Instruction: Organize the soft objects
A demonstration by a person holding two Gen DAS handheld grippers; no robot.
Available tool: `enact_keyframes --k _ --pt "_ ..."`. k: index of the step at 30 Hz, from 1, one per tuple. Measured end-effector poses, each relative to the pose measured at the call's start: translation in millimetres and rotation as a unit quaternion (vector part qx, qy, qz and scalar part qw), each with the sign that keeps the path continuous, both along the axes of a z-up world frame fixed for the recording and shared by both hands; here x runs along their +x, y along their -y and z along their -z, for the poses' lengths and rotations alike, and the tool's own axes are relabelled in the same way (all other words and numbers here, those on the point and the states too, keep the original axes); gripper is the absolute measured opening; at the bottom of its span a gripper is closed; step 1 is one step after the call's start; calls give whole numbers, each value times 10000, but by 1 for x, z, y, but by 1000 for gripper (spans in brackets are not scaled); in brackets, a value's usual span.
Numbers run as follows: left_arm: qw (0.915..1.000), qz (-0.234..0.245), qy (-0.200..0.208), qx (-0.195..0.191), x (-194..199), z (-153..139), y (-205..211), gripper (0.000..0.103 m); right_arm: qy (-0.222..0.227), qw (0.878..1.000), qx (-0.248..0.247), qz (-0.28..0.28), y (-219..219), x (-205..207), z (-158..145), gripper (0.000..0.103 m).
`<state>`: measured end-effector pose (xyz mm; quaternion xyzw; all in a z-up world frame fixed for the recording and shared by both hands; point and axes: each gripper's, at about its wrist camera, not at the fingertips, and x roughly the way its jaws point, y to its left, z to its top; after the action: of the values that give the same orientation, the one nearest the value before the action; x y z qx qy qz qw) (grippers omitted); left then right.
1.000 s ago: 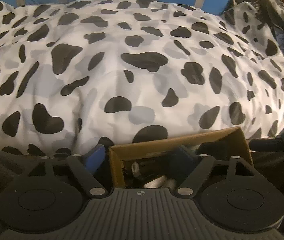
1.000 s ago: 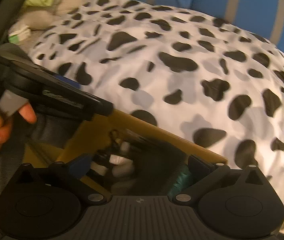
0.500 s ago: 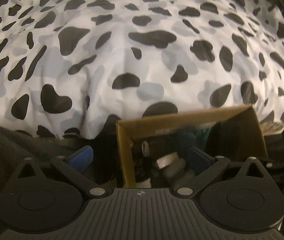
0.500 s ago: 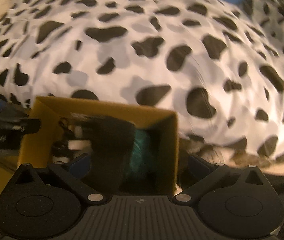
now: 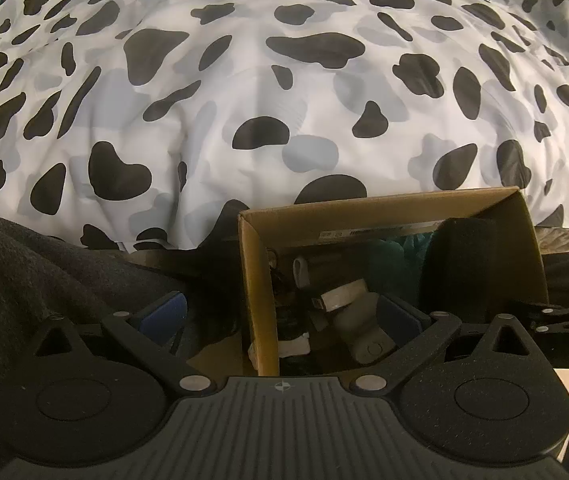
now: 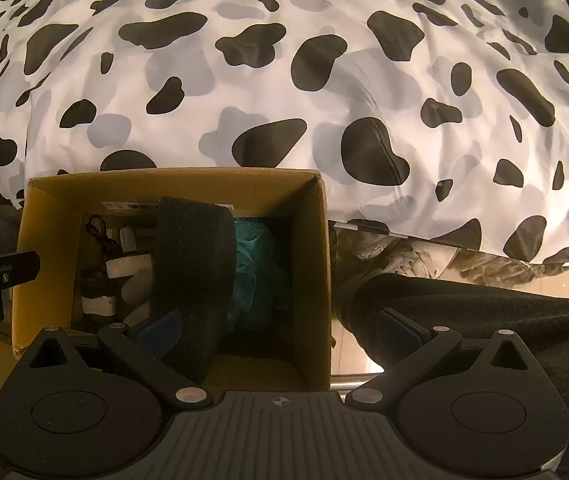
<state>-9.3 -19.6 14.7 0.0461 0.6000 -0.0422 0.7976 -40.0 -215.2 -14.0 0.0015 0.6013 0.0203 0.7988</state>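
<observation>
Left gripper [image 5: 280, 314] hangs over the cardboard box [image 5: 258, 276], jaws spread wide and just opened, straddling the box's left wall and pressing nothing. Right gripper [image 6: 280, 330] also stands wide, straddling the right wall. Inside the box a dark felt piece [image 6: 192, 276] leans upright beside a teal cloth [image 6: 256, 268]. Behind the box lies a cow-print pillow [image 5: 284, 80].

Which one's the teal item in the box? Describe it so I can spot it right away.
Find the open cardboard box in front of the cow-print duvet. Inside, a dark grey fabric piece stands upright, and the teal cloth lies crumpled beside it, toward the box's right wall. It is the only teal thing there.
</observation>
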Motion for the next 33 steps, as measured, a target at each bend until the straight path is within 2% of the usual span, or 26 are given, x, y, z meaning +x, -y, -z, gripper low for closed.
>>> enact_keyframes --k 33 --pt "10000 33 -2 -35 1 -1 3 103 -52 10000 -37 -74 -3 2 3 103"
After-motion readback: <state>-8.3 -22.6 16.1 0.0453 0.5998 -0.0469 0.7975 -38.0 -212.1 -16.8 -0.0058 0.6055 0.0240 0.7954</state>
